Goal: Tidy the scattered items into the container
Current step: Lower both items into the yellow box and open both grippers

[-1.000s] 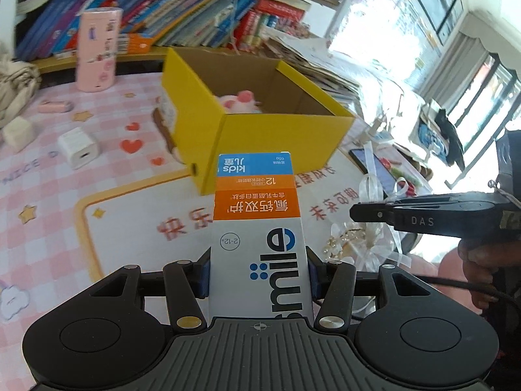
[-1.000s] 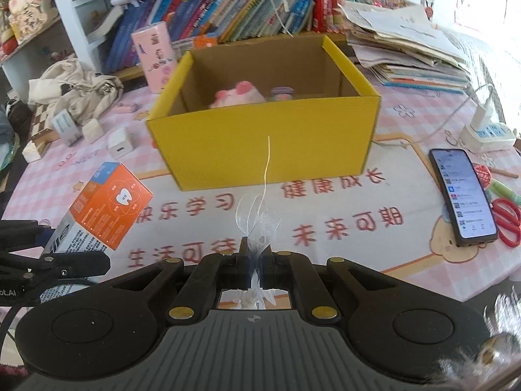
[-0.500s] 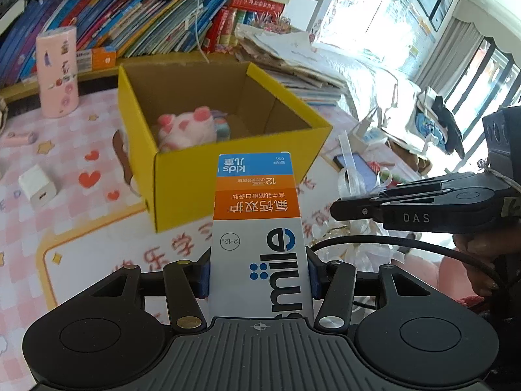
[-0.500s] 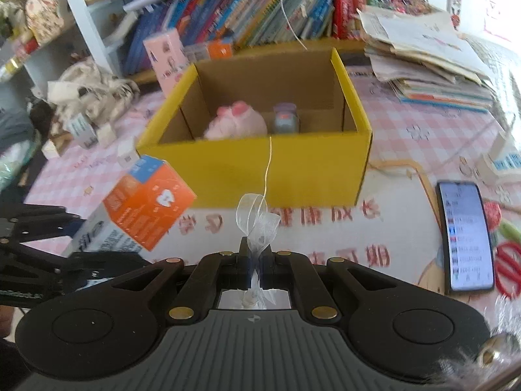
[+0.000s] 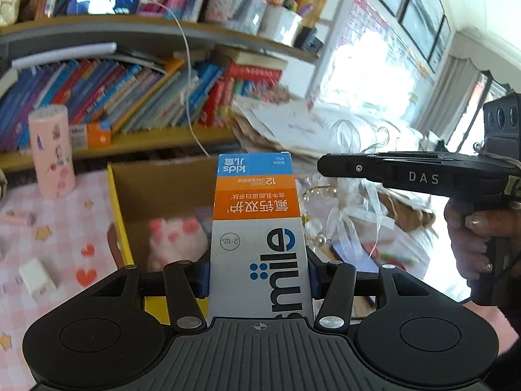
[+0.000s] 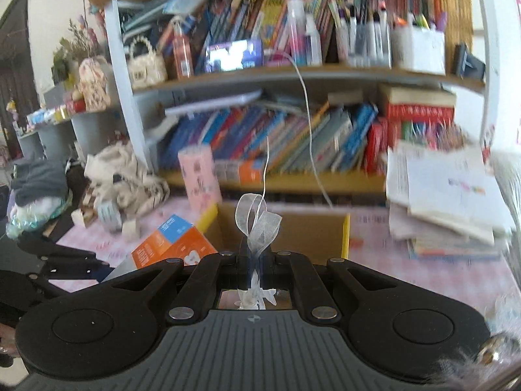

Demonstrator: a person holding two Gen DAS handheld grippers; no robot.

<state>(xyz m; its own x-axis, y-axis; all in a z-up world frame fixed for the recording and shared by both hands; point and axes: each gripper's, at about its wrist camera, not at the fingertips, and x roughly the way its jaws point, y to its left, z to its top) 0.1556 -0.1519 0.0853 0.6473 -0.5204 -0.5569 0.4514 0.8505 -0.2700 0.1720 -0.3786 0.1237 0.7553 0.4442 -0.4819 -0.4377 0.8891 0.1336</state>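
The blue-padded fingers point(image 5: 203, 277) of the left gripper point(image 5: 259, 273) pinch the two narrow sides of a tall white, orange and blue cardboard toothpaste box point(image 5: 257, 228), which stands with its long axis running straight away from the camera, its blue "kids" end pointing far toward the bookshelf point(image 5: 123, 94). The box is held above the near wall of the open yellow cardboard container point(image 5: 119, 208), where a pink plush toy point(image 5: 177, 238) lies inside. The right gripper point(image 6: 257, 275) has its fingers pressed together on a sheer white ribbon ornament point(image 6: 257, 224), whose loops rise upright above the tips while beaded strands hang beneath it in the left wrist view. It is held just right of the toothpaste box, over the container's right side. A pink cylindrical tin point(image 5: 52, 151) stands far left on the pink checked tablecloth point(image 5: 65, 228), and a small white charger cube point(image 5: 37, 277) lies near left.
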